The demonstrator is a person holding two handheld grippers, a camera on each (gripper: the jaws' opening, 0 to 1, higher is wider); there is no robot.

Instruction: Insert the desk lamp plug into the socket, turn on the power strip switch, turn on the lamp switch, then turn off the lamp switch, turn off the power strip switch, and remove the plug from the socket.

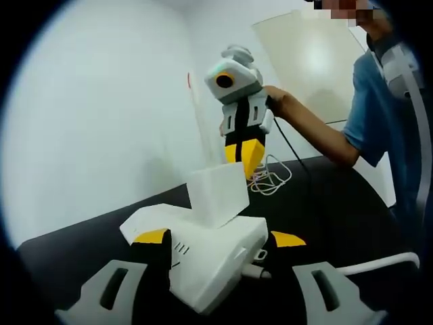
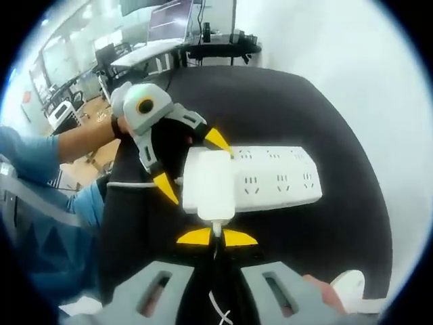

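Note:
A white power strip (image 1: pixel 216 261) (image 2: pixel 277 179) lies on the black table (image 2: pixel 270 101). The lamp's white block plug (image 1: pixel 216 193) (image 2: pixel 210 186) stands on the strip's end socket; how deep it sits I cannot tell. My left gripper (image 1: pixel 220 237) (image 2: pixel 191 162) has a yellow-tipped jaw on each side of that end of the strip, shut on it. My right gripper (image 2: pixel 216 237) (image 1: pixel 247 157) is behind the plug, its tips nearly together on the plug's cord end.
A white cord (image 1: pixel 270 179) lies coiled on the table behind the strip, and another cord (image 1: pixel 379 263) runs off right. A person in a blue shirt (image 1: pixel 379 108) stands at the table's edge. A white wall (image 1: pixel 101 115) is close by. Office desks (image 2: pixel 169 40) stand beyond the table.

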